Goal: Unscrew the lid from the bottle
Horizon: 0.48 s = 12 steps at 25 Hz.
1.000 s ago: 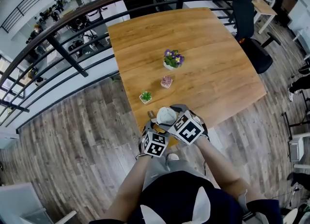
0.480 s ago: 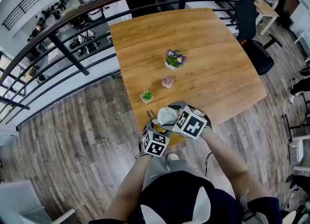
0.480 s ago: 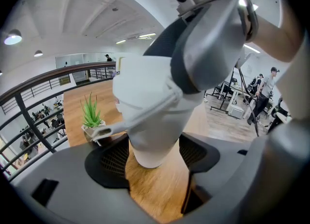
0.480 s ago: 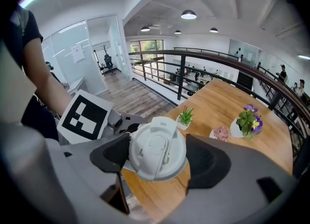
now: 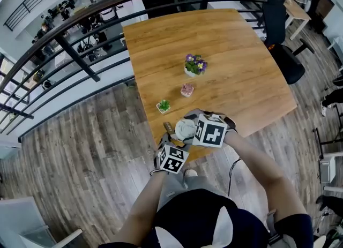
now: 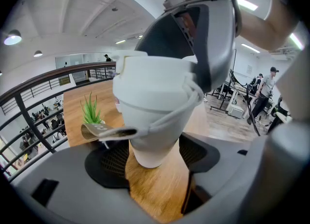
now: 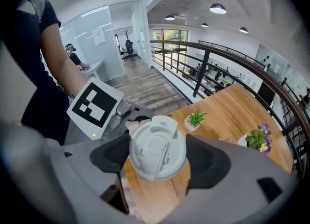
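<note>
A white bottle (image 5: 185, 129) with a strap stands at the near edge of the wooden table (image 5: 236, 59). In the left gripper view its tapered body (image 6: 154, 121) sits between both pads of my left gripper (image 6: 152, 157), which is shut on it low down. My left gripper (image 5: 174, 146) reaches in from the near side. From above, my right gripper (image 7: 157, 151) is shut on the round white lid (image 7: 157, 143), a pad pressing each side. In the head view the right gripper (image 5: 192, 128) covers most of the bottle's top.
Three small pots stand in a row behind the bottle: a green plant (image 5: 163, 105), a pink pot (image 5: 186, 89) and purple flowers (image 5: 194, 65). A black railing (image 5: 80, 54) runs along the table's far left. A dark chair (image 5: 278, 43) stands at the right.
My right gripper has rolled about the lid, its marker cube turning and shifting a little up the picture. The left gripper and the bottle have stayed put.
</note>
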Available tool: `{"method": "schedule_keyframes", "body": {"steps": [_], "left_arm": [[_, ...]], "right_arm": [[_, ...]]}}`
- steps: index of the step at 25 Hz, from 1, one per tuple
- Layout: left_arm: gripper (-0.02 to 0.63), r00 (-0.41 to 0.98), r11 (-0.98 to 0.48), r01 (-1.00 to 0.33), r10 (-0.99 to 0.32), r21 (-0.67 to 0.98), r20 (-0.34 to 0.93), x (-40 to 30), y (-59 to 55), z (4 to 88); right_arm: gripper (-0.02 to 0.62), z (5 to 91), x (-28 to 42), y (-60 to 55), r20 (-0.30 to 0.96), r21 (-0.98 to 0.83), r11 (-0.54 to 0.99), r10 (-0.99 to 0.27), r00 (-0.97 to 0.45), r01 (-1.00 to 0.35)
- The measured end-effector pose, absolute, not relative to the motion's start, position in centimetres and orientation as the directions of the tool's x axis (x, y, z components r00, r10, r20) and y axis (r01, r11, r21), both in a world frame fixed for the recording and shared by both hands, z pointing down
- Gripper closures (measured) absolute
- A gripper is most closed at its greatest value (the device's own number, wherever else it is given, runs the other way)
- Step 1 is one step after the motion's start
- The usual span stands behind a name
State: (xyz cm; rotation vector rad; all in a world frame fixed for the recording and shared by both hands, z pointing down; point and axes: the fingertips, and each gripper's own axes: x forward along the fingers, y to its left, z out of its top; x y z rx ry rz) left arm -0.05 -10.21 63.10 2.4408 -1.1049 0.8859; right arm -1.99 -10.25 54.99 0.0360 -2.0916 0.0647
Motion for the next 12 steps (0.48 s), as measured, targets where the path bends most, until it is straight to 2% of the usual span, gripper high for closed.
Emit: {"method": "schedule_keyframes", "body": {"steps": [12], "left_arm": [[0.282,0.506,-0.651,-0.758,-0.558,0.032,0.658,0.14,-10.17,63.25]], "right_arm": [[0.23,55.41,-1.62,-9.73,0.937,-0.004,0.983,0.067,-0.342,0.182]]}}
